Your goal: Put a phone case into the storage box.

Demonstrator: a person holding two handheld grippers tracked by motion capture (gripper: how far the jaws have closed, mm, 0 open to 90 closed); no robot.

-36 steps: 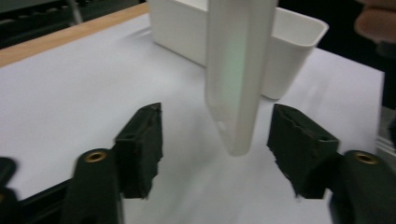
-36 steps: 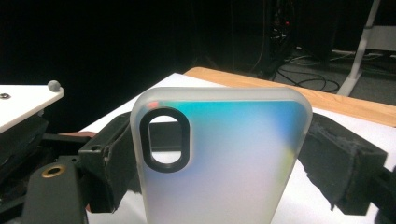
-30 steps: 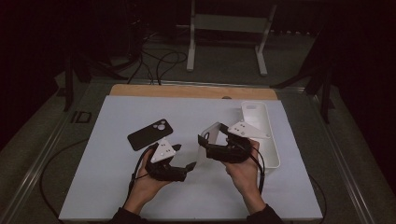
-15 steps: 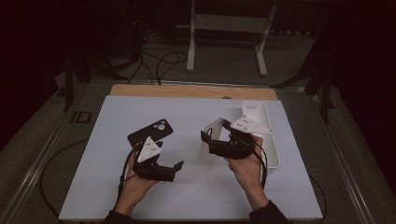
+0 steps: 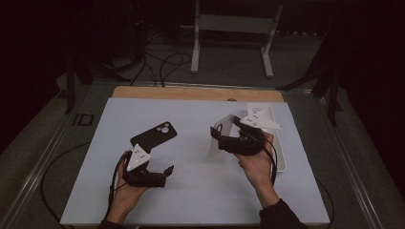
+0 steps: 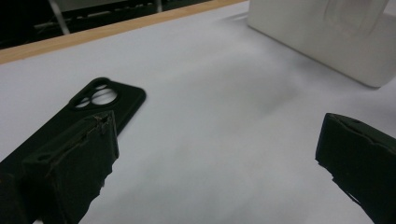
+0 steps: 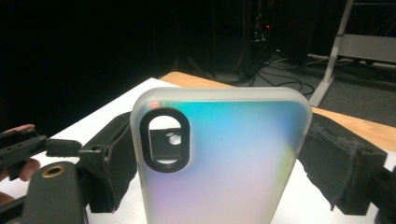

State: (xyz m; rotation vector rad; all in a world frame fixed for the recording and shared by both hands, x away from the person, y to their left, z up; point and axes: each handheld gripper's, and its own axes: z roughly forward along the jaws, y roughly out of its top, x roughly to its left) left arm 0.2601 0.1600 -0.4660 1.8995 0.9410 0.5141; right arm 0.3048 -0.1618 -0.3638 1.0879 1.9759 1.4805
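Observation:
A black phone case (image 5: pixel 154 137) lies flat on the white mat, camera hole toward the back; in the left gripper view the black phone case (image 6: pixel 100 100) lies beside and behind my left jaw. My left gripper (image 5: pixel 165 175) hovers just in front of it, jaws pointing right; the left gripper (image 6: pixel 217 158) has just been opening and stands wide with nothing between its jaws. My right gripper (image 5: pixel 220 140) is shut on a frosted, iridescent phone case (image 5: pixel 227 121), held upright by its sides. In the right gripper view this translucent case (image 7: pixel 224 163) stands between the right gripper (image 7: pixel 212 172) jaws.
A white tray (image 5: pixel 279 155) lies at the right of the mat, behind the right hand; the tray (image 6: pixel 327 46) lies far right in the left gripper view. A wooden strip (image 5: pixel 191 93) borders the mat's far edge. Beyond stand a metal frame (image 5: pixel 234 24) and cables (image 5: pixel 162 62).
The left hand has drawn leftward, away from the right gripper, and its jaws stand wider. The right gripper still holds the translucent case, nearly unmoved. The black case has not moved.

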